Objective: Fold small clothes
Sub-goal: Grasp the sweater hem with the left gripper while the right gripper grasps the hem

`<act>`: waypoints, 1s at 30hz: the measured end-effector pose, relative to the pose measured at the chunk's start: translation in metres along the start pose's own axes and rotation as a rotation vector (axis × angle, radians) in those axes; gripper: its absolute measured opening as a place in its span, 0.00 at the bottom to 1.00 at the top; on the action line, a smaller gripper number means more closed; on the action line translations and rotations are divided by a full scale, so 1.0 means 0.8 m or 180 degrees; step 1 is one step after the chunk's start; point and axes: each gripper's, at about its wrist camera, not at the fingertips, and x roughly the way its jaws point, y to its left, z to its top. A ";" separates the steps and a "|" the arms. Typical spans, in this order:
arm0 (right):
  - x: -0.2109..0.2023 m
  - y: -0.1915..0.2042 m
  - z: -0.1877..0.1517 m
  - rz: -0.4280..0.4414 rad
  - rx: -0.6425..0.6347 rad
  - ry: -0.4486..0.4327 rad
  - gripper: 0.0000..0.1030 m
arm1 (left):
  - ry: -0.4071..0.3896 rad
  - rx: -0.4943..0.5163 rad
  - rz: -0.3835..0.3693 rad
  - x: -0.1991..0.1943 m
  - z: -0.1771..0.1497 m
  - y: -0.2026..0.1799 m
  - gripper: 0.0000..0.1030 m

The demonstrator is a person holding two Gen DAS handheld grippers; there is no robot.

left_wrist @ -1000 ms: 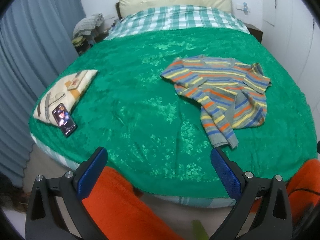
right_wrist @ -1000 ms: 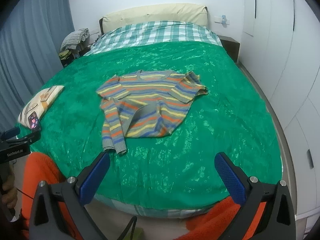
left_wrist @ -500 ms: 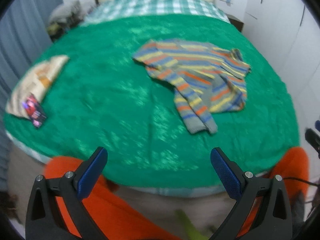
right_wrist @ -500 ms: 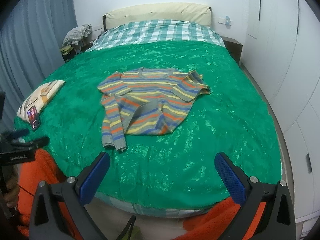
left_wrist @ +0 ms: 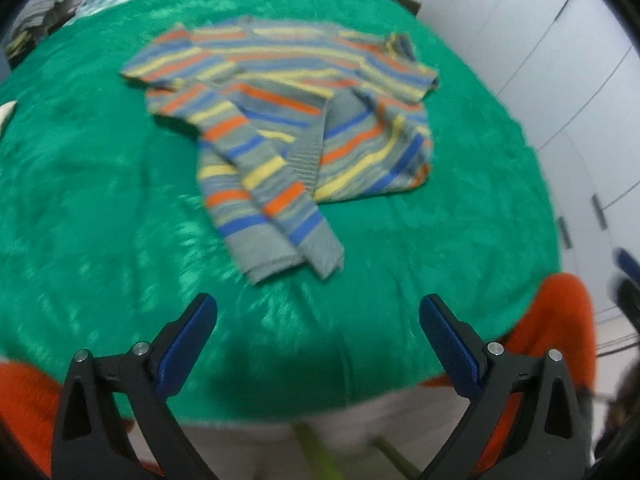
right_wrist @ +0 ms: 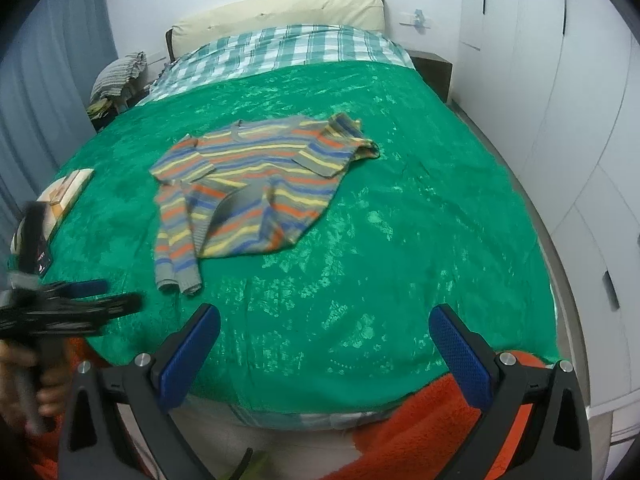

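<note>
A small striped sweater (left_wrist: 288,120), grey with orange, yellow and blue bands, lies crumpled on the green bedspread (left_wrist: 100,184). Its hem is folded up and one long sleeve points toward the bed's near edge. It also shows in the right wrist view (right_wrist: 256,176). My left gripper (left_wrist: 318,316) is open and empty, just short of the sleeve cuff, over the near edge. It shows blurred at the left in the right wrist view (right_wrist: 80,300). My right gripper (right_wrist: 324,324) is open and empty over the near edge, to the right of the sweater.
A cream cushion (right_wrist: 66,196) lies at the bed's left edge, with a phone partly hidden behind the left gripper. A checked sheet (right_wrist: 280,52) and a pillow (right_wrist: 280,12) are at the head. White wardrobe doors (right_wrist: 580,120) stand right. My orange trousers (right_wrist: 420,432) press the bed's near edge.
The left gripper has swung right and forward toward the sweater's sleeve, which now fills its view. The right gripper has moved only slightly. Both stay open.
</note>
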 end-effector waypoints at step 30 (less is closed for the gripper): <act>0.209 0.059 0.092 0.1199 -0.1274 0.0621 0.04 | 0.0249 -0.0738 -0.0878 -0.035 -0.025 0.148 0.15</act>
